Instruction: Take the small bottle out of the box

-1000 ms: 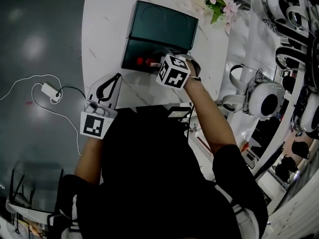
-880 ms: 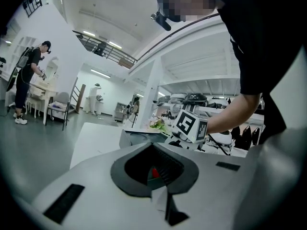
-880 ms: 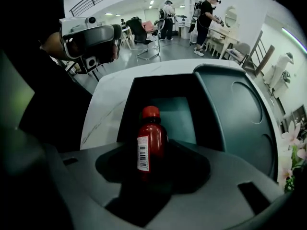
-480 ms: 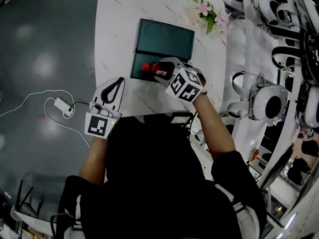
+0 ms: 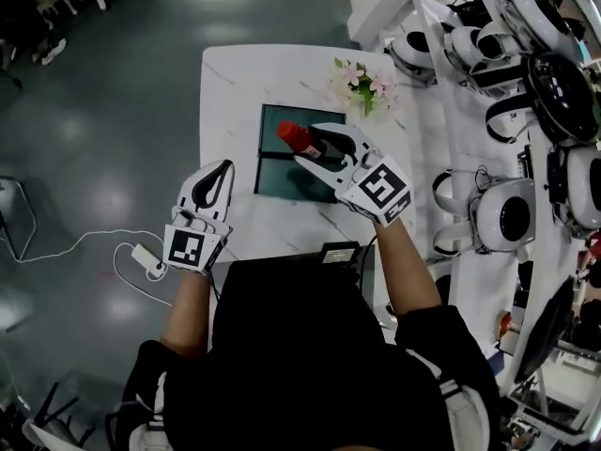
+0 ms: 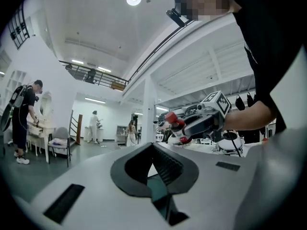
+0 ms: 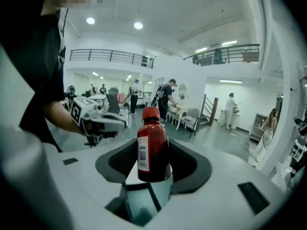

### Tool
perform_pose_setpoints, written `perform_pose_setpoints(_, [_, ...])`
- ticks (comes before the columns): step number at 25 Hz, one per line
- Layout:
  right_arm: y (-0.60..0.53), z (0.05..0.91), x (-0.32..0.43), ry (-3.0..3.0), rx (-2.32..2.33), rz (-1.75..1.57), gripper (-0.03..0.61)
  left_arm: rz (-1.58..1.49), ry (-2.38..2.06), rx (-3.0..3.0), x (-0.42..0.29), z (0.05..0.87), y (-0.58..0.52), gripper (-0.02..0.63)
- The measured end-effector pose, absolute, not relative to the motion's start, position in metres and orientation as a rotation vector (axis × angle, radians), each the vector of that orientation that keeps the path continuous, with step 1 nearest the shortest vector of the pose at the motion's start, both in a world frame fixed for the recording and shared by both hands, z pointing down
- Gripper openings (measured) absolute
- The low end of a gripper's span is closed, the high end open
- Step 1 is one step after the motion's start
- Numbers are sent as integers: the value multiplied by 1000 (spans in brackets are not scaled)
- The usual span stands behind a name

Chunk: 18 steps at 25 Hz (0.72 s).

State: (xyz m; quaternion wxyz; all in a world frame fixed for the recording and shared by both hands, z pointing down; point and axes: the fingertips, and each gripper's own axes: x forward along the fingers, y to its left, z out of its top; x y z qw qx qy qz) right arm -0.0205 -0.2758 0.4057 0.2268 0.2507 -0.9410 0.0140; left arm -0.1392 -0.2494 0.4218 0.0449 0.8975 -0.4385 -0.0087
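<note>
The small red bottle [image 5: 297,138] with a red cap is held above the open dark green box [image 5: 280,178] on the white marble table [image 5: 235,83]. My right gripper [image 5: 321,150] is shut on it; in the right gripper view the bottle [image 7: 152,150] stands upright between the dark pads [image 7: 188,163], barcode label facing left. My left gripper [image 5: 223,167] hovers over the table's front left, jaws together with nothing in them. The left gripper view shows its own closed tips [image 6: 153,147] and, beyond them, the bottle [image 6: 176,123] in the right gripper.
Pink flowers [image 5: 362,83] stand behind the box. White headsets [image 5: 502,209] line shelves on the right. A black device [image 5: 340,252] lies at the table's near edge. A white cable and adapter [image 5: 146,256] lie on the floor at left. People stand far off.
My right gripper has lifted the bottle up out of the box and now holds it above it. The left gripper has stayed near the table's front left.
</note>
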Motion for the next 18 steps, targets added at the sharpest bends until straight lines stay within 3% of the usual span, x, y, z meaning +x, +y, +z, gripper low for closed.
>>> perform_pose_setpoints(7, [-247, 296, 36, -2979, 924, 26, 222, -51, -1458, 2836, -119, 347, -231, 14])
perform_pose_setpoints(18, [-140, 232, 150, -3353, 1178, -115, 222, -170, -1535, 2853, -91, 287, -150, 14])
